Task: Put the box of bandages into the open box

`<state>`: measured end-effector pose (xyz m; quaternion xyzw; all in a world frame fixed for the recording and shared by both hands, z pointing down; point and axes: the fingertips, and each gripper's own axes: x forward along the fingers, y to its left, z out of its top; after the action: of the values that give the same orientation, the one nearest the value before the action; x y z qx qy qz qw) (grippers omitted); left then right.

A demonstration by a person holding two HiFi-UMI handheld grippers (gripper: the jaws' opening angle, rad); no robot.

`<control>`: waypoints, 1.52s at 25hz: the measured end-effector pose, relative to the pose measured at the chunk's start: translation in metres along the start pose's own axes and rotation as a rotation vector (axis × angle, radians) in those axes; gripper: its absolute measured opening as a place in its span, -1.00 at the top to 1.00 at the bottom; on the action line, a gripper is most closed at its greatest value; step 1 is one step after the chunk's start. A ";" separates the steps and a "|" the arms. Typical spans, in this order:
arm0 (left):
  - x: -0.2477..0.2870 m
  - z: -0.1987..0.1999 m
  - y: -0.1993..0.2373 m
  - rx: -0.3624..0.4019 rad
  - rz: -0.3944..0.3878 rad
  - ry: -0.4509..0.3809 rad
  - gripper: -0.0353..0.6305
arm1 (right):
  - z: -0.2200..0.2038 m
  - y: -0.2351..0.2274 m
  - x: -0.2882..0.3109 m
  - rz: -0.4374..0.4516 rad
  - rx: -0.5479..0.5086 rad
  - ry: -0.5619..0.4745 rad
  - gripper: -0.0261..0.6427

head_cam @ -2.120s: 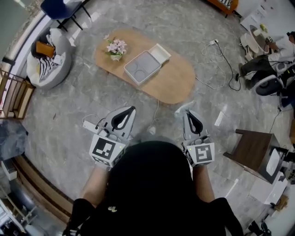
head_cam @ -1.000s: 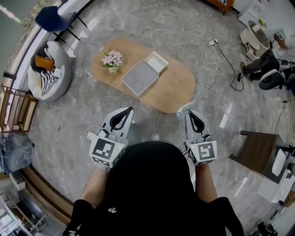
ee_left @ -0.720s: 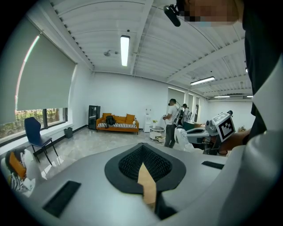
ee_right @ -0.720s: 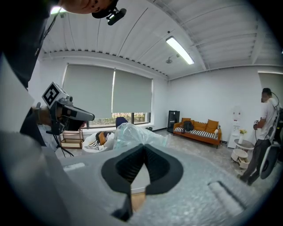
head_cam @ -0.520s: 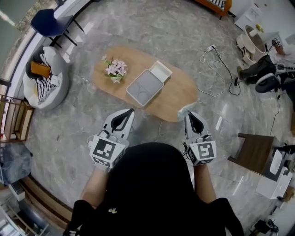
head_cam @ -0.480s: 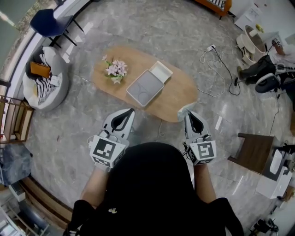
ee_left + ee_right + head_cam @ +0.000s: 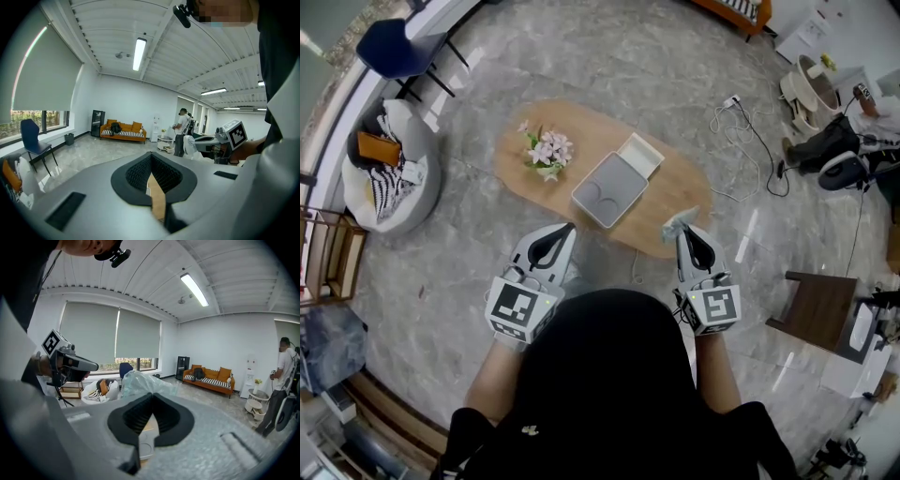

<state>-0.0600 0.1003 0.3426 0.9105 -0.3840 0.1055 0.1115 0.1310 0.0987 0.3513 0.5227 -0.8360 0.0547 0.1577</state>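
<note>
An oval wooden table [image 7: 675,192] stands ahead of me on the grey floor. On it lie a white open box [image 7: 641,154], a grey tray [image 7: 609,189] beside it and a small pot of pink flowers [image 7: 547,150]. My right gripper [image 7: 682,228] is shut on a pale packet in crinkled clear wrap [image 7: 140,382], which looks like the box of bandages, held at the table's near right end. My left gripper [image 7: 567,226] hangs short of the table's near edge, shut, with nothing between its jaws. Both are held at waist height.
A beanbag with striped cloth [image 7: 389,173] and a blue chair [image 7: 389,42] stand at the left. Cables [image 7: 745,122] trail over the floor right of the table. A dark side table [image 7: 820,305] is at the right, and a person [image 7: 839,150] is at the far right.
The table has drawn closer and shifted right in the head view as I walk toward it. Both grippers keep the same pose, and the packet stays in the right one.
</note>
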 end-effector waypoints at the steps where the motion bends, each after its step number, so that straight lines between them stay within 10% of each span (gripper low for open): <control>1: -0.001 -0.001 0.006 -0.002 -0.002 0.002 0.86 | 0.002 0.004 0.006 -0.002 0.001 -0.002 0.93; 18: 0.003 -0.008 0.043 -0.030 -0.023 0.028 0.86 | -0.004 0.004 0.056 -0.016 0.026 0.043 0.93; 38: 0.078 0.000 0.048 -0.088 0.149 0.112 0.86 | -0.057 -0.097 0.146 0.123 0.026 0.164 0.93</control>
<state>-0.0418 0.0146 0.3699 0.8663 -0.4479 0.1474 0.1648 0.1703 -0.0559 0.4446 0.4662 -0.8500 0.1178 0.2151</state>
